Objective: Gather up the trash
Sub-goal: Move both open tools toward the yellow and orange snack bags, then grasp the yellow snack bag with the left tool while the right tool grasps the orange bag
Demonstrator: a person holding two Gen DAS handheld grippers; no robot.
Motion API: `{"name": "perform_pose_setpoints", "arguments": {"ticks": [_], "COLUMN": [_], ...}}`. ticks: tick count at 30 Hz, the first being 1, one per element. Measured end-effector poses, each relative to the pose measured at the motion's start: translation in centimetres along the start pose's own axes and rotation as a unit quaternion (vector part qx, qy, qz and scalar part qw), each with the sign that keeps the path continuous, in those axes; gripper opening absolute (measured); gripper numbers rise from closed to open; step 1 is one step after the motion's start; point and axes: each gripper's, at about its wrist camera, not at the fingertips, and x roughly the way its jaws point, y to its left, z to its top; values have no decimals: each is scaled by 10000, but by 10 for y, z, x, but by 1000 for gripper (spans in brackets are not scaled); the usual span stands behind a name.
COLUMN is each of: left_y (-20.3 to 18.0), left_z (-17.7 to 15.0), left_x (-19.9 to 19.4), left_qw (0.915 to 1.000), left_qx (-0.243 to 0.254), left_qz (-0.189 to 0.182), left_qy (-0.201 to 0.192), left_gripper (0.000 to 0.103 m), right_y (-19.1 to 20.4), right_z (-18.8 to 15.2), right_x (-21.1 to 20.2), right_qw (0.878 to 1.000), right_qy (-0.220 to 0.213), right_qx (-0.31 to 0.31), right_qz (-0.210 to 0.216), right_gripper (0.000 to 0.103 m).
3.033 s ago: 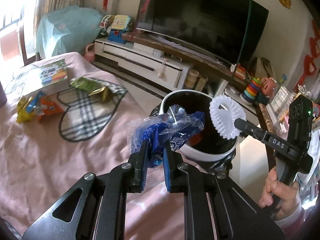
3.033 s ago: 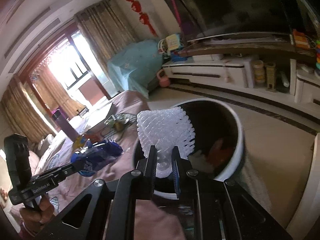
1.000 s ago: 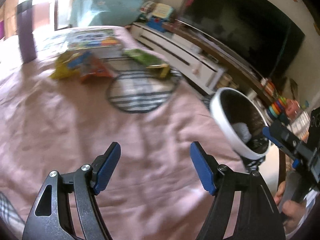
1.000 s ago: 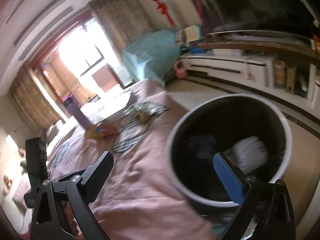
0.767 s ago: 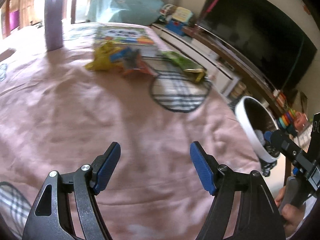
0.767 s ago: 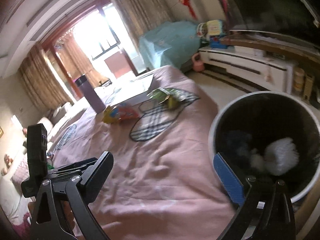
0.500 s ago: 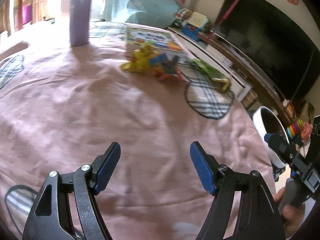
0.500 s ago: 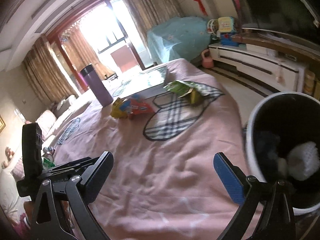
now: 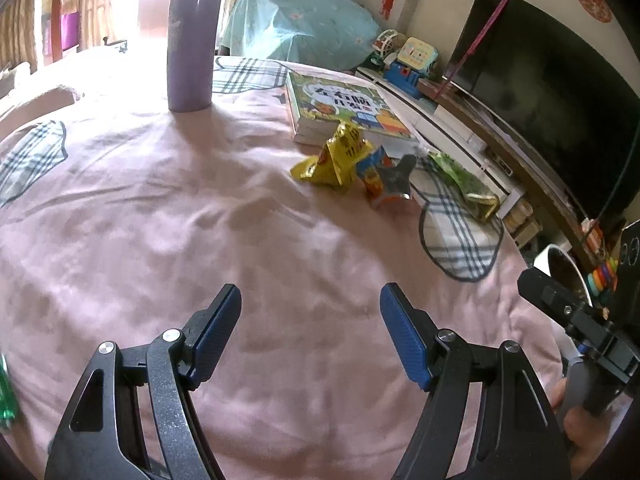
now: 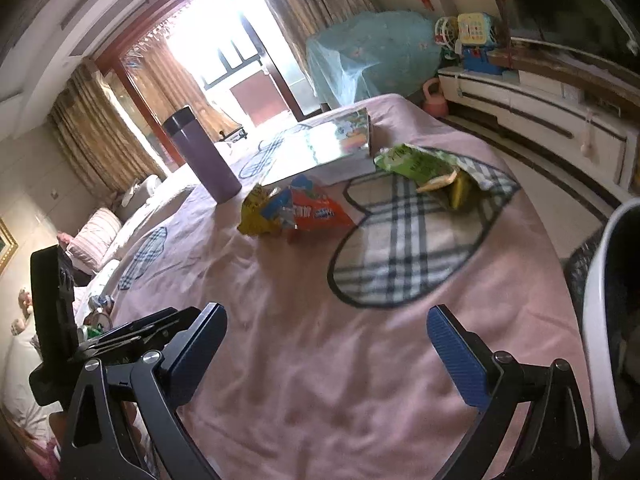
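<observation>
Both grippers are open and empty above the pink bedspread. My left gripper (image 9: 310, 312) faces a yellow wrapper (image 9: 334, 156), an orange wrapper (image 9: 382, 178) and a green wrapper (image 9: 466, 182) lying farther off. My right gripper (image 10: 326, 330) sees the same yellow wrapper (image 10: 256, 210), orange wrapper (image 10: 318, 210) and green wrapper (image 10: 420, 168). The white-rimmed trash bin (image 10: 600, 320) stands off the bed's edge at the right; it also shows in the left wrist view (image 9: 568, 268).
A purple flask (image 9: 192, 36) stands upright at the back of the bed, next to a picture book (image 9: 344, 106). A checked heart patch (image 10: 408, 240) marks the bedspread. A TV (image 9: 552, 92) and low cabinet (image 10: 540, 116) line the right wall.
Both grippers let go of the blue wrapper and white mesh into the bin, opened, and swung left over the bed toward the wrappers.
</observation>
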Motion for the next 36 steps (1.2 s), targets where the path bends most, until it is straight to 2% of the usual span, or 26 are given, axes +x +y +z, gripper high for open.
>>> {"name": "perform_pose_setpoints", "arguments": {"ticks": [5,7,10,17,21,22,24,25,26,27,28,29,31,33,36], "left_y": [-1,-2,-1,2,3,3,0,0,-1,-3,-5,-8,-16,-20,-22], "left_z": [21,32,48,82,91,90,88,87,86,86,87,87,84,79,70], "left_x": [8,13,20,42,64,67,77,81,84,84,82,81,76,71,61], "left_qw": [9999,9998,9996,9992,9994,9993,9988,9983,9975,9969,9965,9964,9965,9959,9958], "left_qx": [-3,10,-30,3,53,63,127,139,129,133,167,235,401,492,495], "left_qz": [-55,-37,-114,-238,-313,-346,-472,-557,-680,-770,-818,-809,-730,-755,-772], "left_qy": [-92,-178,-243,-315,-158,-132,25,95,109,79,64,58,-3,-17,-57], "left_gripper": [74,74,74,73,72,70,49,43,33,24,19,18,15,11,11], "right_y": [2,3,1,-2,-2,-2,-4,-6,-9,-10,-9,-7,1,7,9], "right_z": [14,21,32,53,59,60,60,59,59,58,58,57,56,55,52], "right_x": [13,21,34,68,86,91,99,103,106,107,107,104,97,91,81], "right_qw": [10000,9999,9999,9990,9982,9983,9981,9978,9971,9968,9967,9969,9974,9978,9981], "right_qy": [-41,-22,37,211,355,395,497,558,610,622,615,583,515,480,417], "right_qx": [-32,-44,34,136,144,106,84,105,149,167,142,78,-79,-219,-256], "right_qz": [60,106,158,375,459,424,362,342,421,475,514,527,492,392,365], "right_gripper": [96,84,72,66,64,62,54,48,48,43,34,29,7,3,2]}}
